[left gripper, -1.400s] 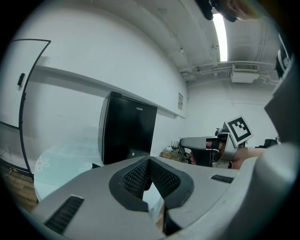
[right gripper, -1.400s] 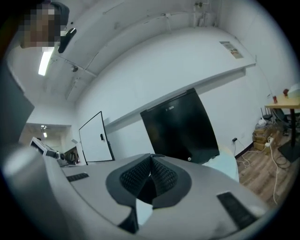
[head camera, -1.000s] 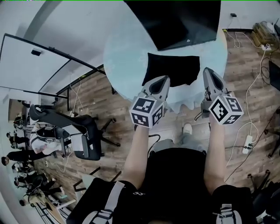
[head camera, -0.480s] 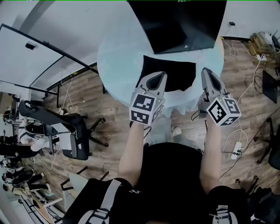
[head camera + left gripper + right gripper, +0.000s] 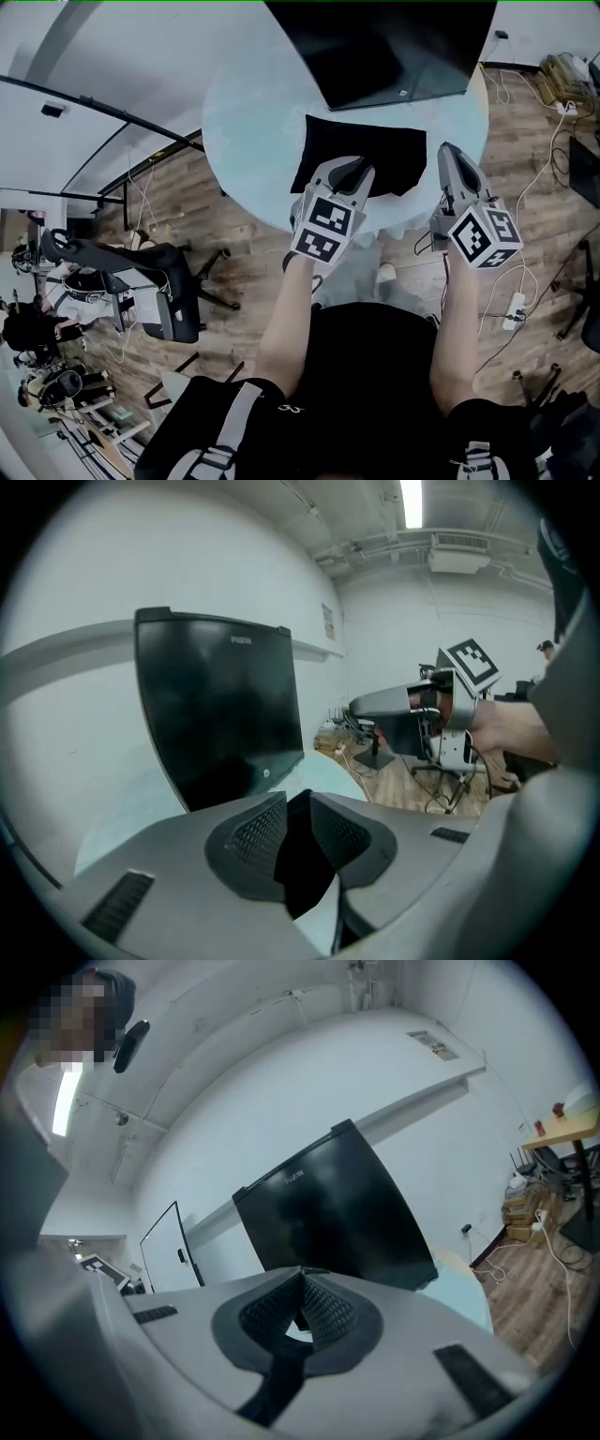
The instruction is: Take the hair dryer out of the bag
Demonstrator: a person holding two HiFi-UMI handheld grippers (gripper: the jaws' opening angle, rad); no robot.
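A flat black bag [image 5: 375, 148] lies on the round table [image 5: 248, 112] covered in pale blue cloth. No hair dryer shows in any view. My left gripper [image 5: 353, 170] hangs over the bag's near edge, tilted down; its jaws are opening, with a narrow gap and nothing gripped. In the left gripper view [image 5: 298, 819] the dark bag [image 5: 302, 878] shows through that gap. My right gripper [image 5: 448, 156] is shut and empty, held level just right of the bag. In the right gripper view [image 5: 302, 1283] its pads meet.
A large black screen [image 5: 389, 42] stands on the table behind the bag, seen too as the screen [image 5: 220, 710] and the screen [image 5: 328, 1208]. An office chair [image 5: 155, 286] stands at the left; cables and a power strip [image 5: 514, 309] lie on the wooden floor at right.
My left gripper has moved down and forward over the bag's near edge, rolled a little, and its jaws have parted. The right gripper has shifted slightly and stays shut.
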